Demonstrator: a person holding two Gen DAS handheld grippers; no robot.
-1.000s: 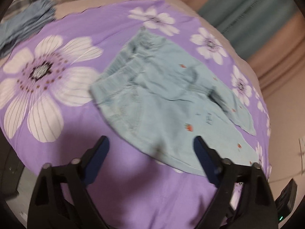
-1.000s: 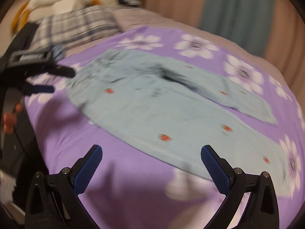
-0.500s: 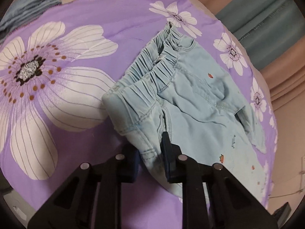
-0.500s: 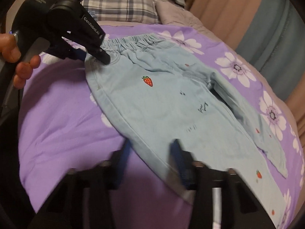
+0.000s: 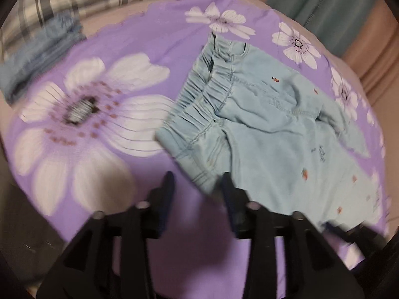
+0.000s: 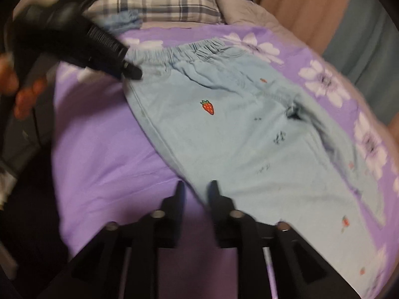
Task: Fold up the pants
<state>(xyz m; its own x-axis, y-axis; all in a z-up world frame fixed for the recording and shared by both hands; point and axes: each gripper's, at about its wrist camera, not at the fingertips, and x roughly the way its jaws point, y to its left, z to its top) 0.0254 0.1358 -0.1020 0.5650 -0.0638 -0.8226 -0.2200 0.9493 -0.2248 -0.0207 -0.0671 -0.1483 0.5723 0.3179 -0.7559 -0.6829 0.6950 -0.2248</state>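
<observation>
A big bed fills both views, and on it lies a purple blanket [image 5: 104, 49] with white flowers. A plaid pillow [image 6: 164, 0] sits at the far end, with a small blue cloth [image 5: 37, 57] beside it. The light blue pants [image 6: 237, 129] lie flat on the blanket, with the stretchy waistband [image 5: 199, 104] on the left side and the two legs running off to the right. A little red strawberry [image 6: 207, 107] is sewn on the front. The left hand-held gripper [image 5: 197, 186] sits at the near corner of the waistband, its fingers a little way apart with the cloth edge between them; I cannot tell if it really grips. The right hand-held gripper [image 6: 195, 191] is narrow and sits at the near side edge of the pants; the blur hides whether cloth is pinched. If either one has only a tiny bit of cloth, the pants could slip out when lifted. Then the fold would come out crooked or bunched.
</observation>
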